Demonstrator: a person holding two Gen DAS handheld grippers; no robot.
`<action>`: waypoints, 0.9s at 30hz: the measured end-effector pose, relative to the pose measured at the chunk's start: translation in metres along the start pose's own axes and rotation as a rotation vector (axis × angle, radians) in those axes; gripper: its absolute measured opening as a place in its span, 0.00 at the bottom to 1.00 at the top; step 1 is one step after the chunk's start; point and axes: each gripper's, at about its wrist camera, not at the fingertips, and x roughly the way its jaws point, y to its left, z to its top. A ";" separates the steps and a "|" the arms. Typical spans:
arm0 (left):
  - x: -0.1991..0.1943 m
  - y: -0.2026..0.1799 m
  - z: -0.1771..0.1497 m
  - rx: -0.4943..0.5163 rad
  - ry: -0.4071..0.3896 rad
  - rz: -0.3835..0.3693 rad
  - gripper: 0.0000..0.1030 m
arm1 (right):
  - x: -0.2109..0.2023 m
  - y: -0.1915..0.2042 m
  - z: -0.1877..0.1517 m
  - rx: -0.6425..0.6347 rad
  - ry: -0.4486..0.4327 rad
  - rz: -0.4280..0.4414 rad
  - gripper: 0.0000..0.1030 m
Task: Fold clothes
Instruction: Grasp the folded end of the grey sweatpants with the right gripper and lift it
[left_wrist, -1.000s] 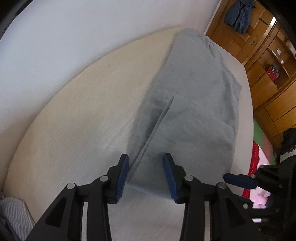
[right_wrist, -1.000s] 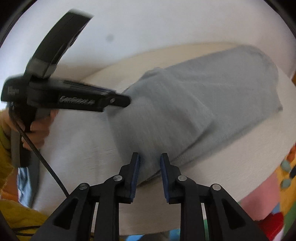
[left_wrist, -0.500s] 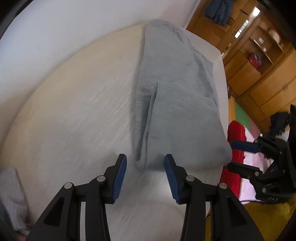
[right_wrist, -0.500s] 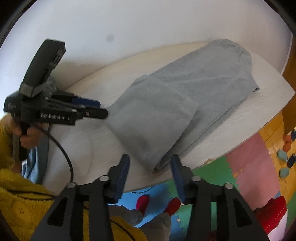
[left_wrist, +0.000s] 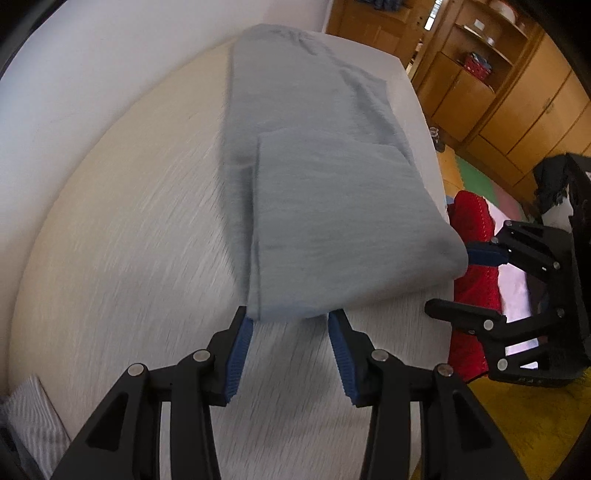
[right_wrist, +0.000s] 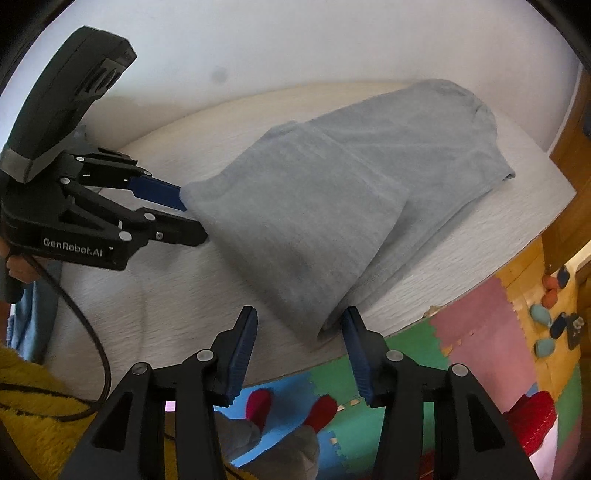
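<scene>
The table (left_wrist: 122, 258), pale wood-grain with a rounded edge, sits against a white wall (right_wrist: 295, 40) and gives me the flat bed the fold needs. The grey garment (left_wrist: 332, 206), soft knit and probably sweatpants though I cannot tell for sure, lies lengthwise along it, far end near the back corner, near end doubled back over itself so a shorter top layer rests on the longer bottom one. In the right wrist view the same grey garment (right_wrist: 332, 206) has its folded edge close to the table's front rim, one corner nearly at the brink. Judgement: first fold is laid, and the next should take the folded end toward the far end again. The left gripper (left_wrist: 291, 332) hangs just short of the near folded edge, at its wall-side corner; the jaws stand moderately apart with only the cloth's tip between the blue pads, no pressing visible, so I read it as released, not gripping. The right gripper (right_wrist: 301, 332) brackets the front-rim corner of the fold; its jaws are closing now, the corner lying between them but the pads not yet on the cloth. From the left wrist view that right gripper (left_wrist: 469, 284) comes in from the table's open side, one blue pad at the cloth's corner. Placing one gripper at each corner makes sense: both can lift the edge evenly. Risk: the overhanging corner slipping off. Beyond the table, wooden cabinets (left_wrist: 509, 96); below, coloured foam floor mats (right_wrist: 461, 332).
</scene>
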 end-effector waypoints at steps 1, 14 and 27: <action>0.000 -0.001 0.000 0.004 -0.005 0.002 0.38 | 0.000 -0.002 0.001 0.002 -0.003 -0.015 0.27; -0.051 0.006 -0.015 -0.096 -0.094 -0.078 0.13 | -0.048 -0.037 0.014 0.071 -0.094 0.108 0.10; -0.071 0.012 0.038 -0.114 -0.142 -0.040 0.13 | -0.046 -0.101 0.063 0.208 -0.162 0.174 0.10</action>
